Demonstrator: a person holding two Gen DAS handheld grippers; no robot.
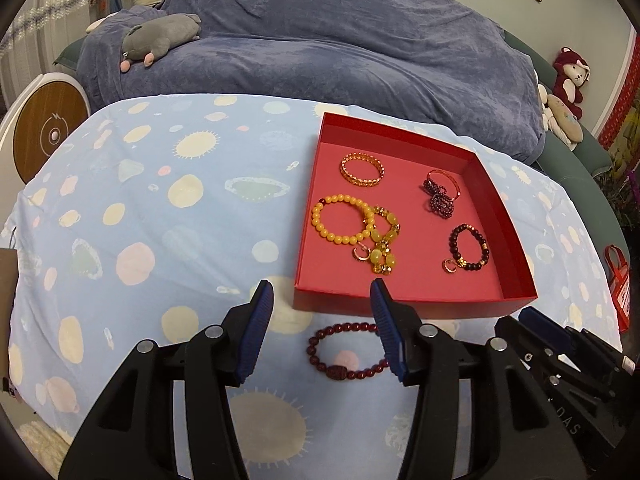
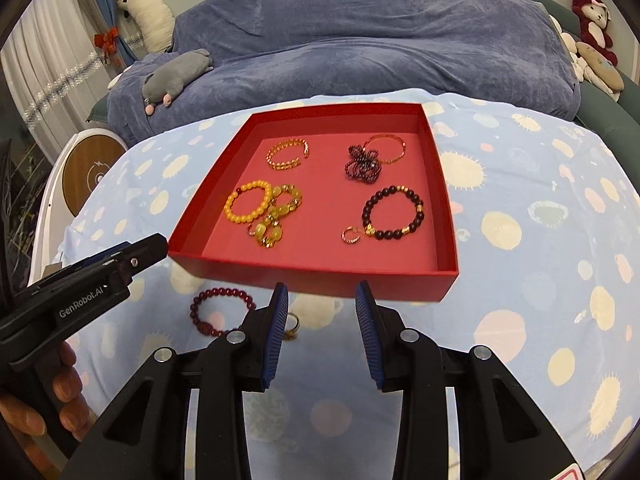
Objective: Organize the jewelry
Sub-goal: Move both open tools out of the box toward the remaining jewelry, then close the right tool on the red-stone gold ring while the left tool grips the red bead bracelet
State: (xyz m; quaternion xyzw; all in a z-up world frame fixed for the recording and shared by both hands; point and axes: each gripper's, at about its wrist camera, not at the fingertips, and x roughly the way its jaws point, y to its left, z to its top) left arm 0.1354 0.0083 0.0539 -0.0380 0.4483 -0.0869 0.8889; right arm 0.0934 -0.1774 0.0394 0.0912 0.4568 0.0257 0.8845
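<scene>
A red box (image 1: 400, 300) (image 2: 312, 276) sits on the spotted blue cloth. It holds a gold bangle (image 1: 362, 169) (image 2: 288, 154), a yellow bead bracelet (image 1: 342, 220) (image 2: 246, 202), a dark bead bracelet (image 1: 468, 248) (image 2: 394, 212) and a purple bead cluster (image 1: 440, 196) (image 2: 362, 166). A dark red bracelet (image 1: 348, 350) (image 2: 222, 312) lies on the cloth in front of the box. My left gripper (image 1: 322, 292) hovers open above it, pads clear of it. My right gripper (image 2: 322, 292) is open and empty at the box's front wall. A small gold ring (image 2: 292, 326) peeks from behind its left finger.
Behind the table a sofa under a blue blanket (image 1: 340, 40) carries a grey plush (image 1: 160, 38). A round white device with a wooden face (image 1: 44, 132) stands at the left. Plush toys (image 2: 592, 28) sit at the right. A hand (image 2: 60, 384) holds the left gripper's handle.
</scene>
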